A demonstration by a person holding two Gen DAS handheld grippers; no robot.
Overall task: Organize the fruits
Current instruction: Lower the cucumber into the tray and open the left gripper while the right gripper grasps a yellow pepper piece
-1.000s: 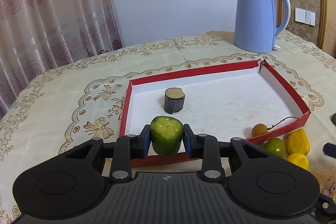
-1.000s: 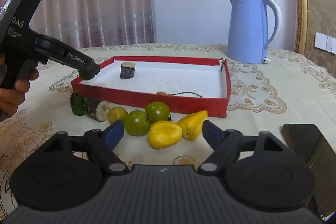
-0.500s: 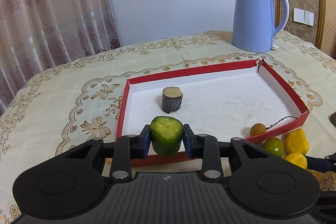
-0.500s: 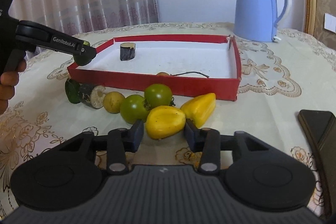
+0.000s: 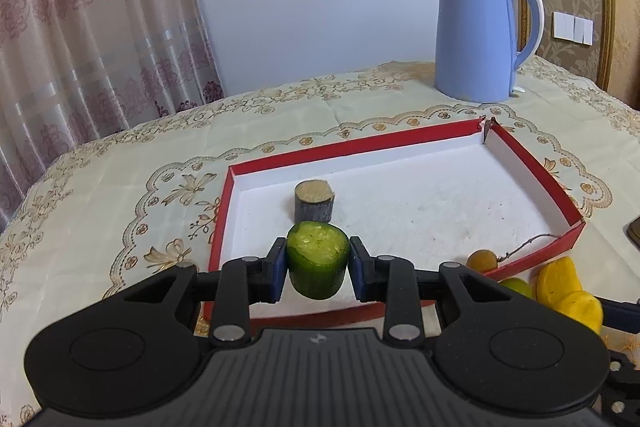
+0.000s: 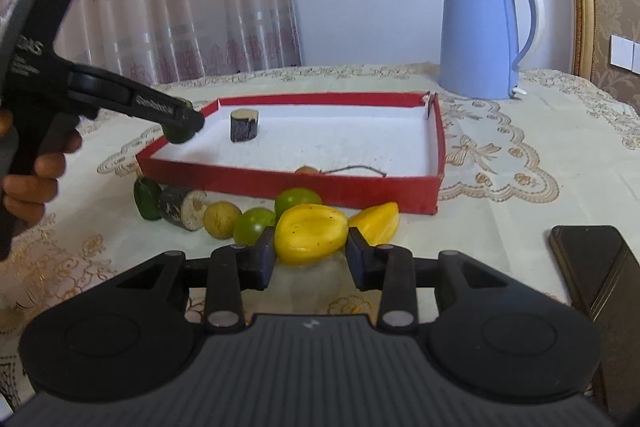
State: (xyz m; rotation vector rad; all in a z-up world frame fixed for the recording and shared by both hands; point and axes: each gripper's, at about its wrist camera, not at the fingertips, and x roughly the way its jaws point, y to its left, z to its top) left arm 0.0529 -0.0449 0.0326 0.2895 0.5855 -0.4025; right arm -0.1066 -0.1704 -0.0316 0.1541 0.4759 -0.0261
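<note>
1. left claw (image 5: pixel 318 269) was pinching a green cucumber chunk (image 5: pixel 318 259), cut face up, held over the near left corner of the red tray (image 5: pixel 532 163).
2. a dark stubby piece (image 5: pixel 314 203) stood upright inside the tray, just behind the chunk.
3. right claw (image 6: pixel 310 255) was clamped on a yellow fruit (image 6: pixel 310 233), looked lifted off the bench (image 6: pixel 500 211) but hard to tell.
4. two green fruits (image 6: pixel 254 225), another yellow one (image 6: pixel 378 221) and a small brown fruit (image 6: pixel 221 219) sat in front of the tray.

Stump piece (image 5: pixel 314 201) in tray (image 5: pixel 532 169), near its left wall — kettle (image 5: pixel 478 35) behind tray, fruits (image 6: pixel 256 223) before it, phone (image 6: pixel 592 263) right.
</note>
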